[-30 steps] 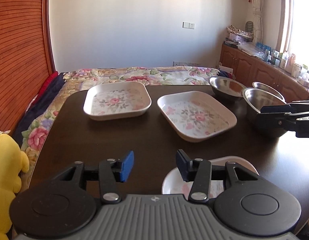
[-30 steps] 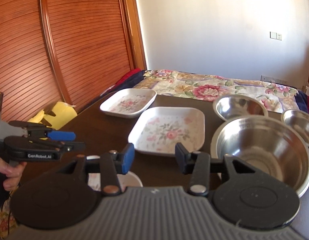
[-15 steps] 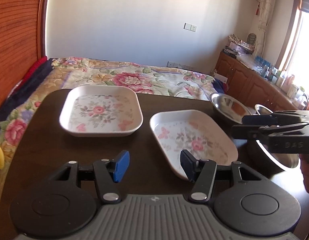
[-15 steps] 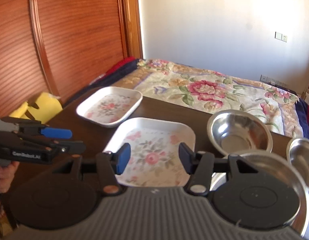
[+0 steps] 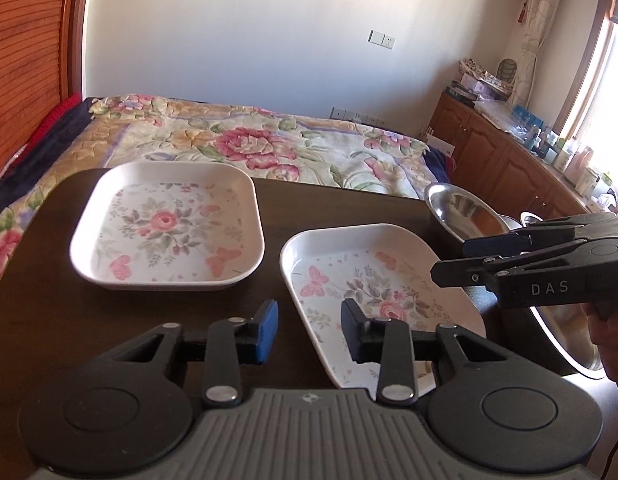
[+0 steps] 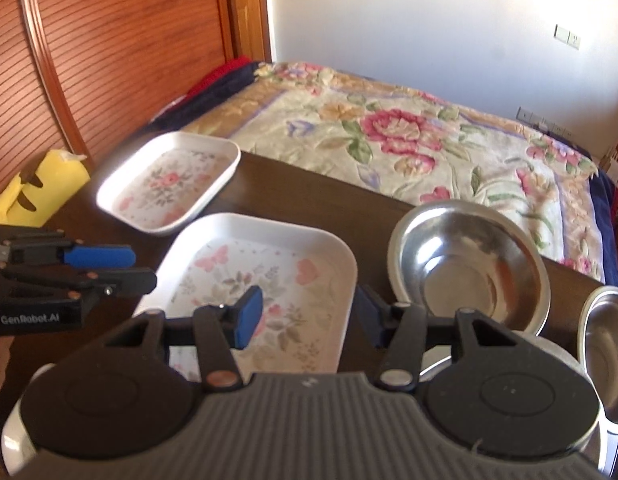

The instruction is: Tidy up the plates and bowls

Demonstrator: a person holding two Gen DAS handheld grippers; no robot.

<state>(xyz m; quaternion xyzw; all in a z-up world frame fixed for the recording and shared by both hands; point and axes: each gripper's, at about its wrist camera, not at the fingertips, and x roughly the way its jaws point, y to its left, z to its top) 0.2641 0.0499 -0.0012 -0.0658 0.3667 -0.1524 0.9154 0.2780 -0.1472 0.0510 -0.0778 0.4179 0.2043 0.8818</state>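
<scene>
Two white square floral plates lie on the dark table: a far-left plate (image 5: 167,226) (image 6: 169,184) and a nearer plate (image 5: 373,292) (image 6: 265,284). My left gripper (image 5: 309,330) is open and empty, its fingers straddling the near plate's left edge from above. My right gripper (image 6: 307,316) is open and empty over the near plate's right side. Steel bowls stand to the right: a medium steel bowl (image 6: 469,268) (image 5: 465,210), a small one (image 6: 609,352), and a large one (image 5: 565,332) mostly hidden.
The dark table (image 5: 49,320) ends at a bed with a floral quilt (image 5: 249,144). A yellow plush toy (image 6: 37,188) sits at the left. A wooden cabinet (image 5: 501,160) with clutter stands at the right by the window.
Both grippers have moved forward over the table towards the near floral plate. The small round plate at the front has dropped out of the left view. Both stay open.
</scene>
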